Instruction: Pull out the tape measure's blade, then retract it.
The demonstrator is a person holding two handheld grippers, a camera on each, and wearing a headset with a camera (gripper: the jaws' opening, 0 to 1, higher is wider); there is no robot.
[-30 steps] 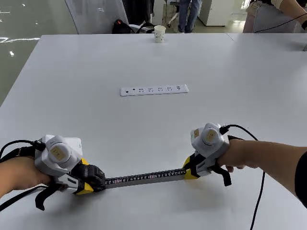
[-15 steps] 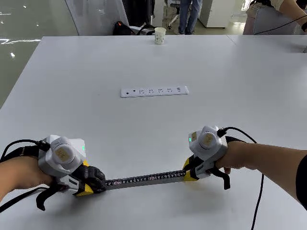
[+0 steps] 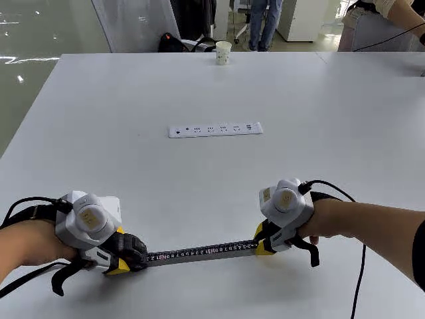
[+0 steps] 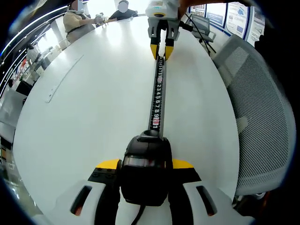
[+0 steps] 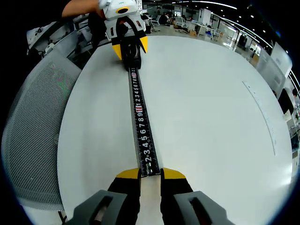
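My left gripper [image 3: 126, 256] is shut on the black tape measure case [image 3: 129, 248] near the table's front left; in the left gripper view the case [image 4: 146, 164] sits between the yellow-tipped jaws. The dark blade [image 3: 202, 252] with white numerals runs flat over the table to my right gripper [image 3: 262, 246], which is shut on the blade's end. In the right gripper view the blade [image 5: 141, 136] stretches from my right gripper [image 5: 150, 174] to the case [image 5: 129, 51] held far off. The left gripper view has the blade [image 4: 157, 93] running up to the other gripper [image 4: 160, 49].
A white power strip [image 3: 215, 129] lies across the middle of the white table [image 3: 265, 93]. A paper cup [image 3: 223, 52] stands at the far edge. A mesh office chair [image 4: 260, 108] sits beside the table. People are beyond the far edge.
The right gripper has moved a little left toward the case, so the exposed blade is slightly shorter. The head camera tilted, shifting the whole scene down.
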